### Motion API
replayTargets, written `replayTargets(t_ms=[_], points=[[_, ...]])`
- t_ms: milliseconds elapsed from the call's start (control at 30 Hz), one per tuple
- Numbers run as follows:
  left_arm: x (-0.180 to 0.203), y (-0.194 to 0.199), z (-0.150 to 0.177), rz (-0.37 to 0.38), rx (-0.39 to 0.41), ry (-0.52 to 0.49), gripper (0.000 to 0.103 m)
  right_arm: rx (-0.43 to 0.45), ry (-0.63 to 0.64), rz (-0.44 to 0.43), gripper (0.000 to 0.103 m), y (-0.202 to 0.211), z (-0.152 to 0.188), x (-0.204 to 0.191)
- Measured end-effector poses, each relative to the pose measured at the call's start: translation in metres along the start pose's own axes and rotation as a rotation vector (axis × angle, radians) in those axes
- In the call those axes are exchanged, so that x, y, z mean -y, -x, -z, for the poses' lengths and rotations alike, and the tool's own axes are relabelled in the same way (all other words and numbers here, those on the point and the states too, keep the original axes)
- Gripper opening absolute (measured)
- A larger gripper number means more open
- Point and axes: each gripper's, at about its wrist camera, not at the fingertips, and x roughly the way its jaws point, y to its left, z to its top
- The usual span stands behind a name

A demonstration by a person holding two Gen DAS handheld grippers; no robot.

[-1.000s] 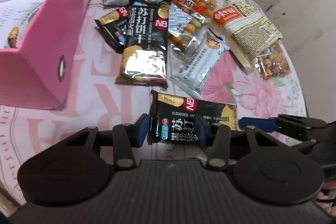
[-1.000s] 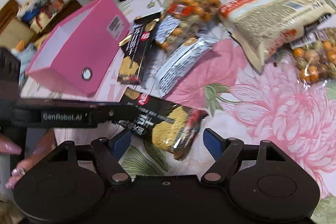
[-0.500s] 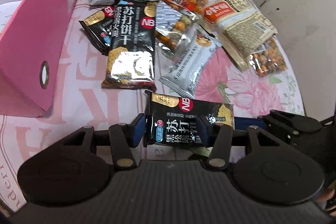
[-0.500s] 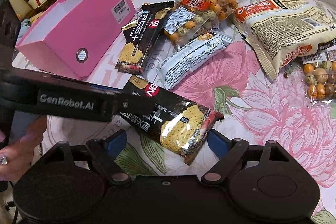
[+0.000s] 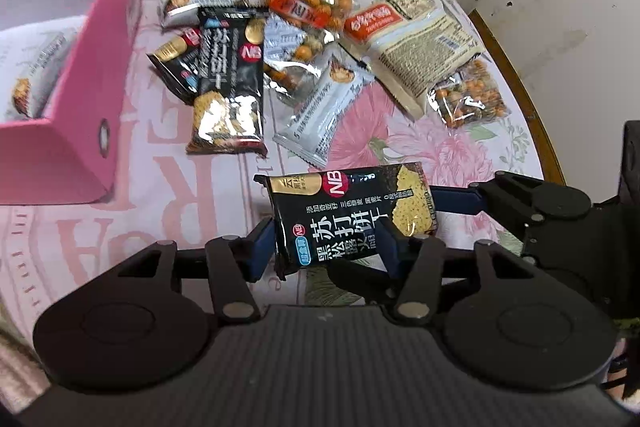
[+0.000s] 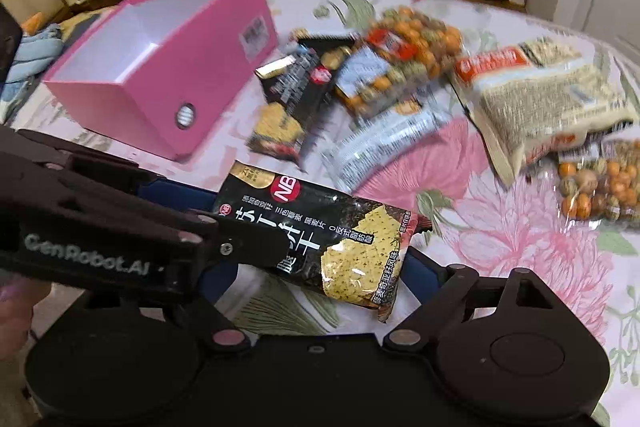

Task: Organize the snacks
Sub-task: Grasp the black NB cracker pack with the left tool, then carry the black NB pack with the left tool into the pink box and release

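A black cracker pack (image 5: 344, 215) is pinched at its left end between the blue pads of my left gripper (image 5: 324, 247), tilted and lifted a little off the flowered tablecloth; those jaws are opening slightly. In the right wrist view the same pack (image 6: 332, 235) reaches with its right end between the wide, still opening jaws of my right gripper (image 6: 324, 269), whose pads stand off it. The left gripper (image 6: 216, 215) comes in from the left there. A pink box (image 5: 80, 107), also seen from the right wrist (image 6: 224, 67), stands open at the left with one snack pack (image 5: 36, 75) inside.
On the cloth beyond lie a long black cracker pack (image 5: 230, 83), a silver pack (image 5: 324, 107), a bag of coated peanuts (image 5: 308, 3), a noodle pack (image 5: 412, 47) and a small nut bag (image 5: 468, 99). The round table's edge (image 5: 536, 131) curves along the right.
The left gripper has risen with the black cracker pack, which now hangs tilted off the cloth. The right gripper's jaws have widened and moved slightly; the pile looks farther off.
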Motion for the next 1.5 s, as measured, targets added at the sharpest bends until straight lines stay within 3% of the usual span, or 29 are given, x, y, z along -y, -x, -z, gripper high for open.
replayTargets(t_ms=[333,633,867,1000,1200,1367,1500], points=[[0.002,0.058,0.006,0.007,0.09,0.007,0.052,0.071,0.052,-0.056,0.093,0.039,-0.009,-0.022],[-0.005,0.103,0.017,-0.046,0.131,-0.007,0.052,0.049,0.089,-0.132,0.093,0.055,-0.024,-0.05],[-0.032,0.145,0.01,-0.026,0.184,0.047,0.052,0.05,0.145,-0.191,0.092,0.063,-0.049,-0.074],[-0.054,0.165,0.0,-0.04,0.206,0.075,0.052,0.053,0.116,-0.275,0.086,0.064,-0.073,-0.079],[-0.086,0.177,-0.029,-0.124,0.218,0.077,0.052,0.046,0.122,-0.347,0.079,0.039,-0.117,-0.096],[-0.124,0.167,-0.06,-0.224,0.251,0.078,0.052,0.04,0.158,-0.329,0.077,-0.003,-0.158,-0.119],[-0.163,0.148,-0.083,-0.295,0.227,0.079,0.052,0.028,0.217,-0.302,0.077,-0.045,-0.181,-0.14]])
